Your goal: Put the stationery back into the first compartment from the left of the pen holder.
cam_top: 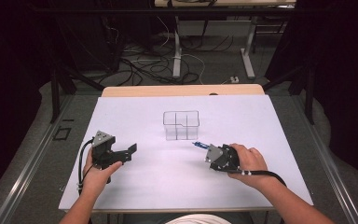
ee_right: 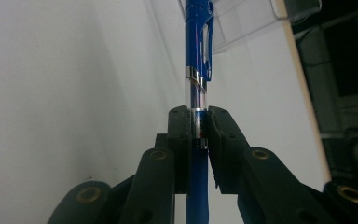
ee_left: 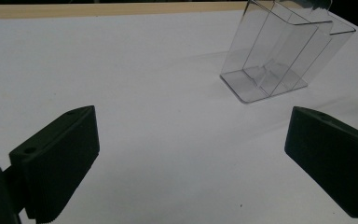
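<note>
Right gripper (ee_right: 196,122): nearest in its own view; its two black jaws are clamped on the blue pen.
Blue pen (ee_right: 197,74): pinched across its clear barrel; the capped end with the clip juts out past the jaw tips towards the clear organiser, the other end runs back between the jaw arms.
Right gripper from above (cam_top: 211,151): on the near right side of the clear organiser, close to it; the pen tip (cam_top: 198,144) points at the organiser's near right corner and stops short of it.
Left gripper (ee_left: 191,154): jaws spread wide apart, nothing between them, white table showing in the gap.
Left gripper from above (cam_top: 126,153): near left of the organiser, well apart from it.
Clear organiser (cam_top: 181,125): upright on the white table (cam_top: 135,186), beyond both grippers, split into compartments; in the left gripper view (ee_left: 279,51) it stands beyond the right-hand jaw.
</note>
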A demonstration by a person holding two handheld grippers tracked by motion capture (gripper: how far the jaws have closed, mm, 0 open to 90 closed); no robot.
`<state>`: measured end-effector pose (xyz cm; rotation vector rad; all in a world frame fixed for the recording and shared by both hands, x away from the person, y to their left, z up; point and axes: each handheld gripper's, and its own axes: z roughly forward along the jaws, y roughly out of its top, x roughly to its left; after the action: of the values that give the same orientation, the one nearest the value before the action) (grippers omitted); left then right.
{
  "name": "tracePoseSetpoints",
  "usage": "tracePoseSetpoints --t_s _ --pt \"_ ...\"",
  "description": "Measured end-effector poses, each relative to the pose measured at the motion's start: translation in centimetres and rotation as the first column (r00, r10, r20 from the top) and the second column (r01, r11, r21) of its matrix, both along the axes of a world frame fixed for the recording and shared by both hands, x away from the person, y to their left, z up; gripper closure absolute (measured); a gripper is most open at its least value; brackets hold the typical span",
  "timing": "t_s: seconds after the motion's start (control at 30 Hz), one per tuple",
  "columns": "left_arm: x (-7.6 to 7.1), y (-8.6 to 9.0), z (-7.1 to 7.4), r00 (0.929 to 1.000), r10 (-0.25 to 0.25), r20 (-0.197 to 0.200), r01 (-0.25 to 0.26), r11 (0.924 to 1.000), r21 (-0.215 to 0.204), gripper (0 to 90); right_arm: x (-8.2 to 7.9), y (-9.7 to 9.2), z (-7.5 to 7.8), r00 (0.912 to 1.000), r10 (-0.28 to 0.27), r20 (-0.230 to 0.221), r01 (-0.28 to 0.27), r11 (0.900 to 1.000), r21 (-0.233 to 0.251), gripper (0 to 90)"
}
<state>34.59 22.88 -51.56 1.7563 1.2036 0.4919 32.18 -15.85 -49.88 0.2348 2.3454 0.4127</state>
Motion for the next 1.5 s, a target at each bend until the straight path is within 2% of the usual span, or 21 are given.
tracePoseSetpoints --t_s 0.17,0.3,0.43,0.5,0.57,0.6,0.67,0.7,0.8,0.83,0.87,0.9,0.93,0.97,1.0,1.1,1.23,1.27,1.3,1.37,1.5 --pt "0.0 0.0 0.0 1.0 -0.006 -0.005 0.006 1.0 0.006 3.2 -0.7 0.7 0.0 0.986 0.116 0.119 -0.103 0.9886 -0.11 80.0" --pt "0.1 -0.1 0.0 0.9999 -0.014 -0.007 0.014 0.9998 0.016 4.4 -1.0 1.1 -0.2 0.9649 0.199 0.171 -0.16 0.963 -0.217 80.0" --pt "0.1 -0.3 0.0 0.9996 -0.027 -0.008 0.027 0.999 0.036 5.2 -1.4 1.6 -0.2 0.9355 0.286 0.207 -0.209 0.9204 -0.331 80.0" --pt "0.0 -0.5 0.1 0.9994 -0.035 -0.007 0.035 0.998 0.053 5.4 -1.5 1.8 -0.1 0.9155 0.337 0.22 -0.234 0.8903 -0.391 80.0" --pt "0.0 -0.6 0.2 0.9991 -0.042 -0.002 0.042 0.9968 0.069 5.8 -1.6 2.0 -0.1 0.8928 0.375 0.249 -0.245 0.8688 -0.43 80.0" --pt "0.0 -0.7 0.2 0.999 -0.044 -0.004 0.044 0.9969 0.065 6.1 -1.7 2.0 0.0 0.8898 0.385 0.245 -0.243 0.8542 -0.46 79.9" --pt "-0.1 -0.8 0.3 0.9988 -0.048 -0.002 0.048 0.996 0.076 6.7 -1.8 2.2 0.1 0.8635 0.422 0.276 -0.254 0.836 -0.487 80.0" --pt "-0.1 -0.9 0.3 0.9986 -0.052 -0.005 0.052 0.9958 0.075 7.0 -1.9 2.3 0.3 0.8618 0.432 0.266 -0.258 0.8239 -0.505 80.0" --pt "-0.1 -1.1 0.4 0.9985 -0.055 0.0 0.054 0.9943 0.092 7.4 -1.9 2.5 0.6 0.8425 0.456 0.287 -0.259 0.8103 -0.526 79.9" --pt "-0.1 -1.2 0.4 0.9984 -0.057 -0.002 0.057 0.9934 0.1 7.6 -1.9 2.5 0.8 0.8456 0.455 0.279 -0.262 0.8093 -0.526 80.0" --pt "-0.1 -1.2 0.5 0.9982 -0.06 -0.005 0.061 0.9912 0.117 7.9 -1.8 2.6 0.9 0.8403 0.465 0.279 -0.265 0.8005 -0.538 79.9" --pt "-0.1 -1.4 0.5 0.9982 -0.06 -0.003 0.06 0.9904 0.125 8.3 -1.8 2.6 0.8 0.8288 0.475 0.296 -0.264 0.7977 -0.542 80.0" --pt "-0.1 -1.5 0.6 0.9979 -0.065 -0.003 0.065 0.9892 0.131 8.6 -1.8 2.7 0.9 0.8333 0.477 0.279 -0.267 0.7889 -0.554 80.0" --pt "-0.1 -1.6 0.6 0.9976 -0.07 -0.002 0.07 0.9889 0.131 9.1 -1.8 2.7 0.9 0.8192 0.491 0.297 -0.267 0.7845 -0.56 80.0" --pt "-0.1 -1.7 0.7 0.9971 -0.076 -0.002 0.075 0.9873 0.14 9.7 -1.9 2.8 0.9 0.8259 0.491 0.277 -0.272 0.7773 -0.567 80.0" --pt "-0.2 -2.2 1.1 0.9956 -0.094 -0.001 0.094 0.9869 0.132 11.7 -1.9 2.9 1.0 0.8168 0.505 0.278 -0.277 0.767 -0.579 80.0" --pt "-0.2 -3.0 1.9 0.9912 -0.132 0.008 0.13 0.9833 0.127 16.2 -1.9 3.0 1.2 0.807 0.517 0.285 -0.28 0.7608 -0.585 80.0" --pt "-0.2 -3.3 2.1 0.9891 -0.147 0.012 0.144 0.9814 0.127 16.2 -2.0 3.0 1.3 0.8106 0.509 0.289 -0.273 0.7653 -0.583 80.0" --pt "-0.2 -3.5 2.3 0.9871 -0.16 0.012 0.156 0.9786 0.134 16.2 -2.0 3.0 1.4 0.8011 0.523 0.291 -0.282 0.7591 -0.587 80.0" --pt "-0.1 -4.2 2.6 0.9838 -0.178 0.015 0.175 0.9747 0.14 16.2 -1.9 3.1 1.6 0.7986 0.524 0.296 -0.28 0.7586 -0.589 80.0" --pt "0.0 -5.3 3.2 0.9722 -0.234 0.002 0.23 0.9562 0.181 17.0 -2.0 3.5 2.0 0.7883 0.533 0.308 -0.285 0.7595 -0.585 80.0"
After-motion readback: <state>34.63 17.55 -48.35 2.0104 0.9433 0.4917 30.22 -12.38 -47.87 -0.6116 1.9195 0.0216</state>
